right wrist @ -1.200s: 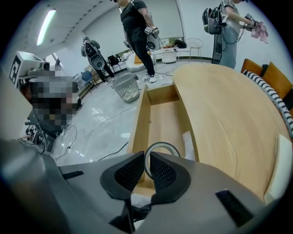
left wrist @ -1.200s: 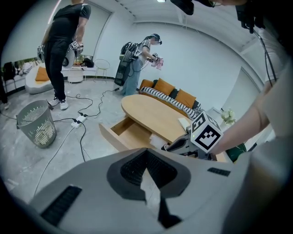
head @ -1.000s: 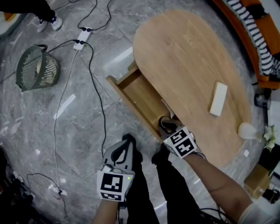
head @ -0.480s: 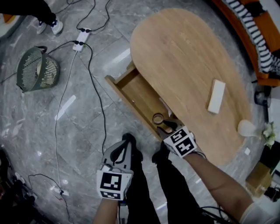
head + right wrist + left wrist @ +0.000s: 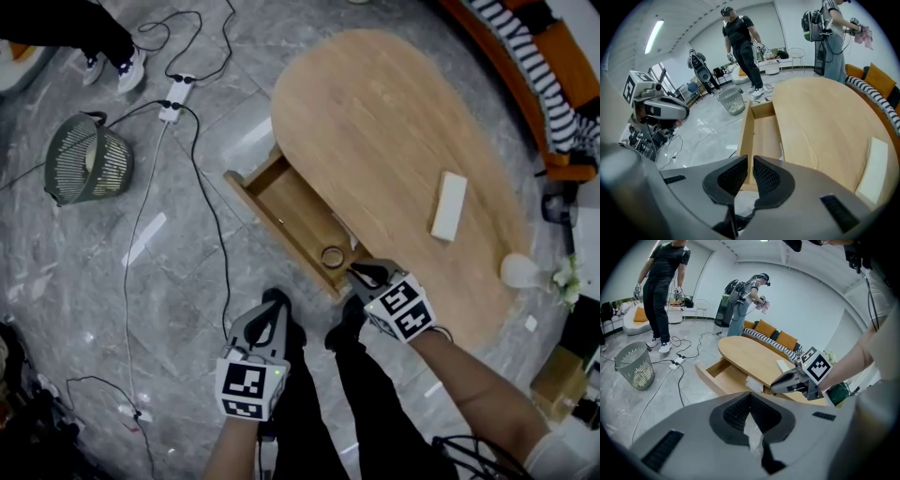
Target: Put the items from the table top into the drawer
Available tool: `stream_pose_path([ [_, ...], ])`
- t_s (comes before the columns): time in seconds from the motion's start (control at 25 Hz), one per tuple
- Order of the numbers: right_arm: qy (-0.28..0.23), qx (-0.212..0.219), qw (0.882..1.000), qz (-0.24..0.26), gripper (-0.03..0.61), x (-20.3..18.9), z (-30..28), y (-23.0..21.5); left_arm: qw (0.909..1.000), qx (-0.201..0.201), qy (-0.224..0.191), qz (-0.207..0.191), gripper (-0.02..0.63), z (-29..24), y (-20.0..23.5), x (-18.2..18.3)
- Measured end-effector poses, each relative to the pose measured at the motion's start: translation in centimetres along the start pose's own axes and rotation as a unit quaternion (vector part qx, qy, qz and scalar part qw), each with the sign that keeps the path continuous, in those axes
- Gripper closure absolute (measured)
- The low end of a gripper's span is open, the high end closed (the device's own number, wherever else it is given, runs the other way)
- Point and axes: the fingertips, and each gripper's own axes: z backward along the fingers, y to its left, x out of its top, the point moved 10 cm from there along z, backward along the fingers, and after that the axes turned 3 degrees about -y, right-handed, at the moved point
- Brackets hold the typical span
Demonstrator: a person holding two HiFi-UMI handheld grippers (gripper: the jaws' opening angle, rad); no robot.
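Room: grey marbled floor (image 5: 187, 309) with cables trailing over it, around one oval counter (image 5: 394, 122) of pale wood.
Drawer: open wooden drawer (image 5: 286, 211), pulled out from the counter's edge; every place below is given from it.
Ring: small dark ring (image 5: 333, 256) lying inside the drawer at its near end. Only the head view shows it; in the right gripper view the claw covers that end.
White sheet: pale sheet (image 5: 343, 228) inside the drawer against the counter side, just beyond the ring; also plain in the left gripper view.
White block: oblong white block (image 5: 448, 206) on the counter top, well apart from the drawer.
Right claw: right claw (image 5: 359, 273) at the drawer's near corner, just beside the ring. It has just been closing; pads almost together, a thin slit between, nothing in it.
Left claw: left claw (image 5: 269, 311) over the floor, near the drawer's front; pads together, empty.
Basket: green slatted basket (image 5: 84, 157) on the floor, well apart from the drawer front; the left gripper view shows it upright.
Power strip: white power strip (image 5: 175, 92) on the floor beyond the drawer's far end.
People: the head view gives only dark legs and shoes (image 5: 94, 37). The gripper views show standing figures: one in black (image 5: 740, 42), and one with a backpack (image 5: 745, 301).
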Motion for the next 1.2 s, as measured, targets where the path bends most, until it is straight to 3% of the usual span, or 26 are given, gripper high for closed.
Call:
stream_pose_path([
  [0.16, -0.026, 0.01, 1.0, -0.012, 0.534, 0.4, 2.2, 0.4, 0.9997, -0.019, -0.006, 0.013, 0.611, 0.3, -0.9, 0.7],
  [0.48, -0.08, 0.026, 0.996, -0.04, 0.548, 1.6, 6.7, 1.9, 0.9999, -0.006, -0.007, 0.004, 0.614, 1.7, -2.1, 2.4],
  [0.88, -0.104, -0.003, 0.992, -0.072, 0.546, 1.7, 10.9, 2.8, 0.9994, -0.013, 0.011, -0.029, 0.615, 3.8, -4.2, 5.1],
  [1.2, -0.108, -0.009, 0.99, -0.086, 0.546, 1.5, 11.6, 2.9, 0.9994, -0.016, -0.005, -0.03, 0.614, 3.7, -4.3, 6.6],
])
